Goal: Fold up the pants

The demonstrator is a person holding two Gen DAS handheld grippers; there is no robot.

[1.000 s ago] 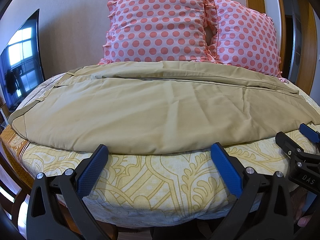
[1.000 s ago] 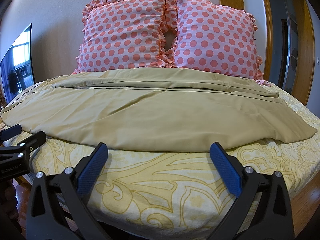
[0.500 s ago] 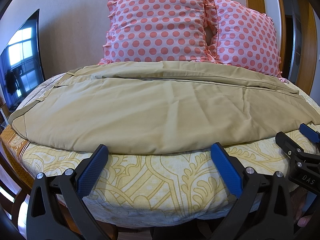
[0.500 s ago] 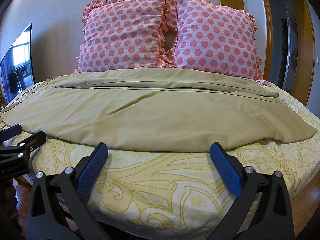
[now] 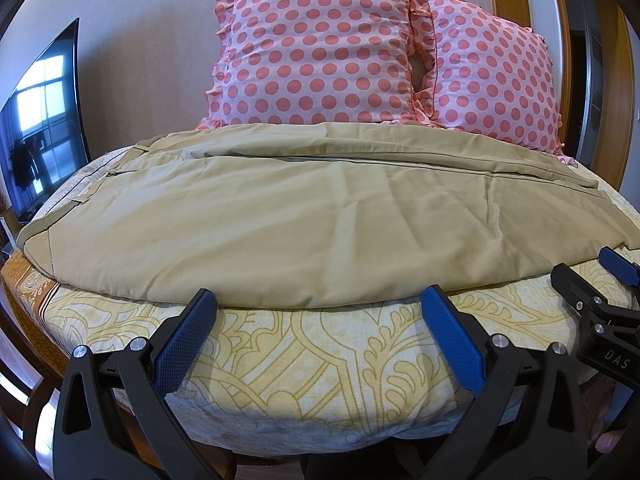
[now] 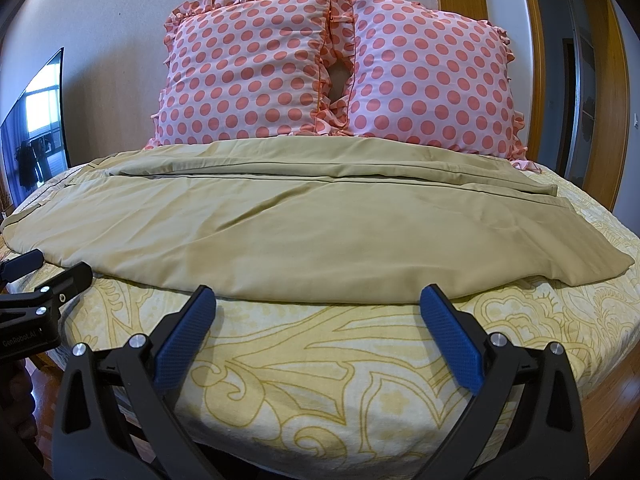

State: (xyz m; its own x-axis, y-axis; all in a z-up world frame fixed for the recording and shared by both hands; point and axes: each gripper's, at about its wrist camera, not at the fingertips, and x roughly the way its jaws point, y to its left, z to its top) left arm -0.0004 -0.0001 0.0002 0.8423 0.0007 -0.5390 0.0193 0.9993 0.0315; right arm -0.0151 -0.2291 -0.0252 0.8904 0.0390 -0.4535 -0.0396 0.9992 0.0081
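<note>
Tan pants (image 5: 304, 220) lie flat across the bed, waistband at the left, leg ends at the right, one leg lying behind the other. They also show in the right wrist view (image 6: 320, 232). My left gripper (image 5: 318, 300) is open and empty, its blue pads just short of the pants' near edge. My right gripper (image 6: 318, 298) is open and empty at the same near edge, further right. Each gripper shows at the side of the other's view.
The bed (image 5: 320, 360) has a yellow patterned sheet. Two pink polka-dot pillows (image 5: 320, 52) stand against the wall behind the pants. A dark TV screen (image 5: 44, 120) is at the left. A wooden door frame (image 6: 536, 60) is at the right.
</note>
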